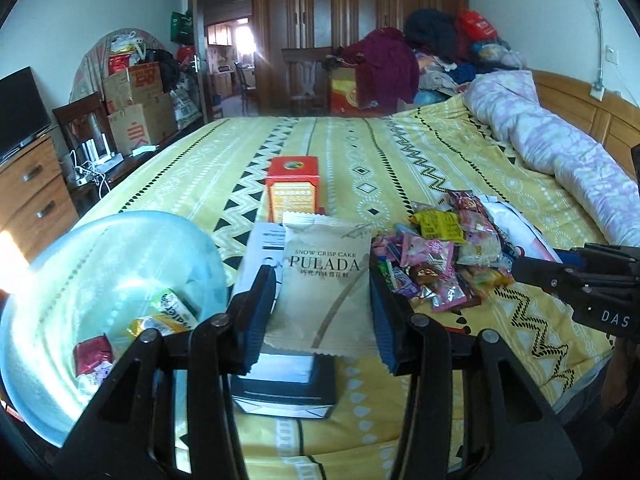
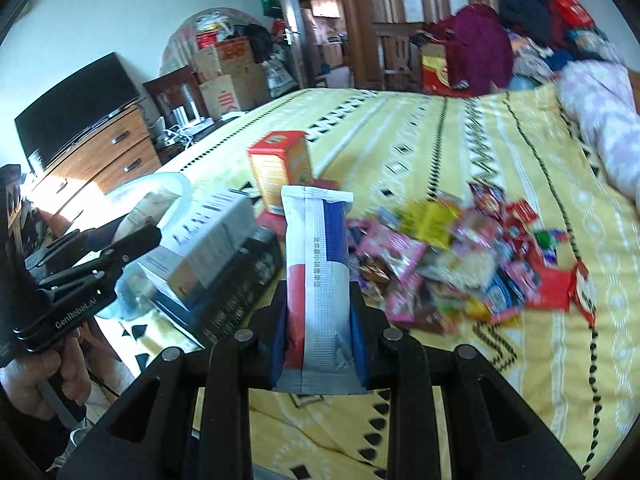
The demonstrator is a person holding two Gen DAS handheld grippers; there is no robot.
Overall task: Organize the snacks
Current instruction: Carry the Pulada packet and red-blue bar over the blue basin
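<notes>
Left wrist view: left gripper [image 1: 323,300] clamped on a white PULADA cake packet [image 1: 325,280], held up over the yellow bedspread [image 1: 400,152], pale blue bowl [image 1: 80,280] to its left, snack pile [image 1: 444,252] to its right. Right wrist view: right gripper [image 2: 319,312] pinched tight on a tall white, blue and red packet [image 2: 316,280], same snack pile just right, red box [image 2: 280,168] standing behind.

Cream PULADA packet [image 1: 326,284] and red-white-blue packet [image 2: 318,280] held above snack pile [image 1: 444,256].
</notes>
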